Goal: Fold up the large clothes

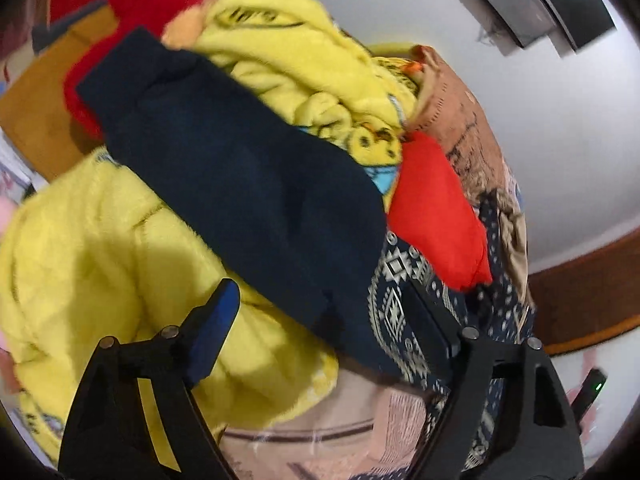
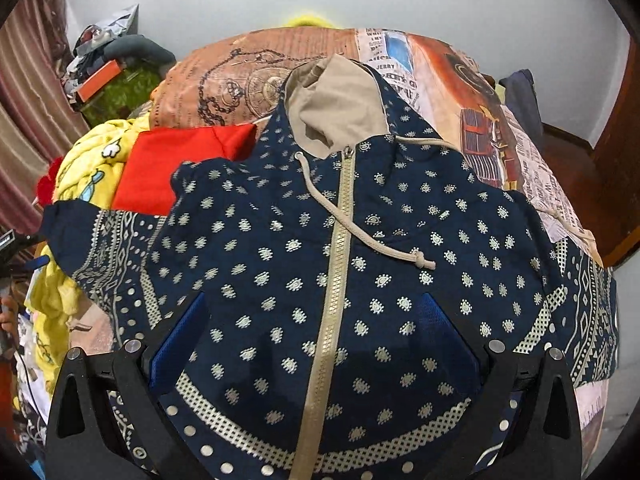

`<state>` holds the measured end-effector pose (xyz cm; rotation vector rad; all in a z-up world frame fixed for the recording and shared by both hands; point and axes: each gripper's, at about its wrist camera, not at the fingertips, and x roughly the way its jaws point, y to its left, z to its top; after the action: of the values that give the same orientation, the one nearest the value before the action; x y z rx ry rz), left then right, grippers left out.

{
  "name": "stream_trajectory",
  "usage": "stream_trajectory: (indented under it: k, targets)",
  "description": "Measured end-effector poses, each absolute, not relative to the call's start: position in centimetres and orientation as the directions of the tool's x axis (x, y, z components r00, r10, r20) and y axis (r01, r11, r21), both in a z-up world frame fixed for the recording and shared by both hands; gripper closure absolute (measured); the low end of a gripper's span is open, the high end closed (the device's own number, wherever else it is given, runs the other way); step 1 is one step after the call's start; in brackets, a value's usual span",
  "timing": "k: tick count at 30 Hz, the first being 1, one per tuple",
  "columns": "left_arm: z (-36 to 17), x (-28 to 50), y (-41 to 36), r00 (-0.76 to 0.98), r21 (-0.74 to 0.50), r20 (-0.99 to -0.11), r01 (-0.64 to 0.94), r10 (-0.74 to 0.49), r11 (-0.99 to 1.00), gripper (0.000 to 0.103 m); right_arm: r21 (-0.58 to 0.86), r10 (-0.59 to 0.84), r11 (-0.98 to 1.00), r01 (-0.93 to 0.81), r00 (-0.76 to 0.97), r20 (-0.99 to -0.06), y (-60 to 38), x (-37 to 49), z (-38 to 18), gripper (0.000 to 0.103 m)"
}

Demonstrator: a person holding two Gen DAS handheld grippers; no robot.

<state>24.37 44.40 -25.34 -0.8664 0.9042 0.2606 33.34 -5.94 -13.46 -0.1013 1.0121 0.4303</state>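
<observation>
A navy zip hoodie (image 2: 400, 240) with a pale dotted print lies front up on the bed, its beige-lined hood (image 2: 336, 104) at the far end. My right gripper (image 2: 312, 336) hovers open over the hoodie's lower front, one finger on each side of the zipper (image 2: 340, 240). In the left wrist view the hoodie's patterned edge (image 1: 400, 300) meets a plain dark navy cloth (image 1: 240, 184) that lies across a yellow fleece (image 1: 100, 248). My left gripper (image 1: 320, 316) is open, with that navy cloth between its blue pads (image 1: 216, 320). Whether the cloth belongs to the hoodie I cannot tell.
A heap of yellow fleece (image 2: 92, 168) and a red garment (image 2: 176, 160) lies left of the hoodie. The printed bedspread (image 2: 224, 80) runs to a white wall. Dark wood (image 2: 616, 160) stands at the right, clutter (image 2: 108, 64) and a curtain (image 2: 24, 100) at the left.
</observation>
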Motion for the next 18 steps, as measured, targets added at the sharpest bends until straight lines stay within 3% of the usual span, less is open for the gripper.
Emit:
stream_trajectory:
  k: [2, 6, 9, 14, 18]
  targets:
    - [-26.4, 25.1, 45.2, 0.599, -0.537, -0.789, -0.563, -0.137, 0.628, 0.03, 0.115, 0.3, 0.913, -0.39, 0.453, -0.84, -6.1, 33.6, -13.7, 0.0]
    - [-27.7, 26.5, 46.4, 0.575, -0.503, -0.813, -0.605, -0.098, 0.617, 0.034, 0.13, 0.305, 0.914, -0.384, 0.438, -0.846, -6.1, 34.2, -14.0, 0.0]
    - [-27.7, 27.5, 46.8, 0.544, -0.43, -0.839, -0.639, -0.021, 0.638, 0.049, 0.133, 0.304, 0.914, -0.383, 0.431, -0.85, -6.2, 34.2, -14.3, 0.0]
    - [-25.4, 29.0, 45.4, 0.476, -0.222, -0.861, -0.668, 0.178, 0.711, 0.093, 0.105, 0.286, 0.915, -0.389, 0.443, -0.85, -6.3, 33.9, -14.1, 0.0]
    - [-20.7, 29.5, 42.4, 0.513, -0.109, -0.806, -0.619, 0.295, 0.778, 0.098, 0.098, 0.291, 0.915, -0.392, 0.469, -0.834, -6.8, 33.4, -13.0, 0.0]
